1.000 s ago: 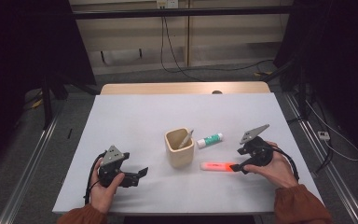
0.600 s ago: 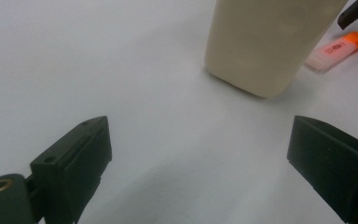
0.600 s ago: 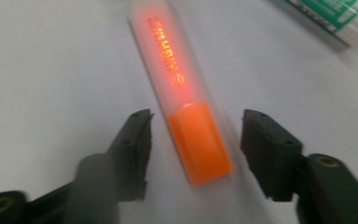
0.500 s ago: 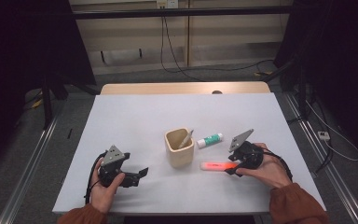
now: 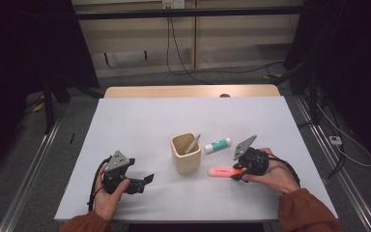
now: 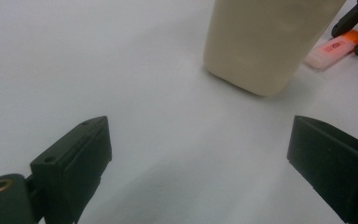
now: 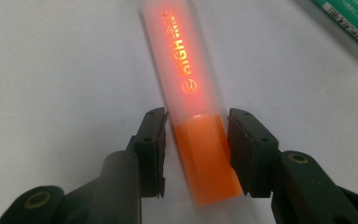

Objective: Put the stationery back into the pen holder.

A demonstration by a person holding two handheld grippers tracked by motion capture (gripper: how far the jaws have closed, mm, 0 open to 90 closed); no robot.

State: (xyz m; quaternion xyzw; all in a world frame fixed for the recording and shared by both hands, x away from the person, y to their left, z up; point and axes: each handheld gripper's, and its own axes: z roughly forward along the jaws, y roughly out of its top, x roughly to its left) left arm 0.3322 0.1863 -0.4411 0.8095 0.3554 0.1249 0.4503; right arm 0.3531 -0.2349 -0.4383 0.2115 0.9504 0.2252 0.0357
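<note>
right gripper [image 7: 196, 149]: its black fingers [image 7: 151, 144] have just been closing in, and the translucent orange highlighter pen [image 7: 191, 107] now lies between them, its solid orange cap end right in the gap.
grip: a thin sliver of space shows on each side of the cap, so the fingers are not yet clenched on it; released for now.
change: since a second ago the right hand [image 5: 270, 176] has slid in along the white bench [image 5: 140, 121] onto the pen's near end.
pen: flat on the bench, pointing away from the fingers towards the square beige pen cup [image 5: 186, 153].
beyond the fingers: a green-and-white glue stick [image 7: 349, 25], apart from the pen.
left gripper [image 6: 200, 172]: fingers wide apart over bare bench, nothing between them, cup ahead.
meaning: the pick-up looks a squeeze away; the cup seems the likely destination.
</note>
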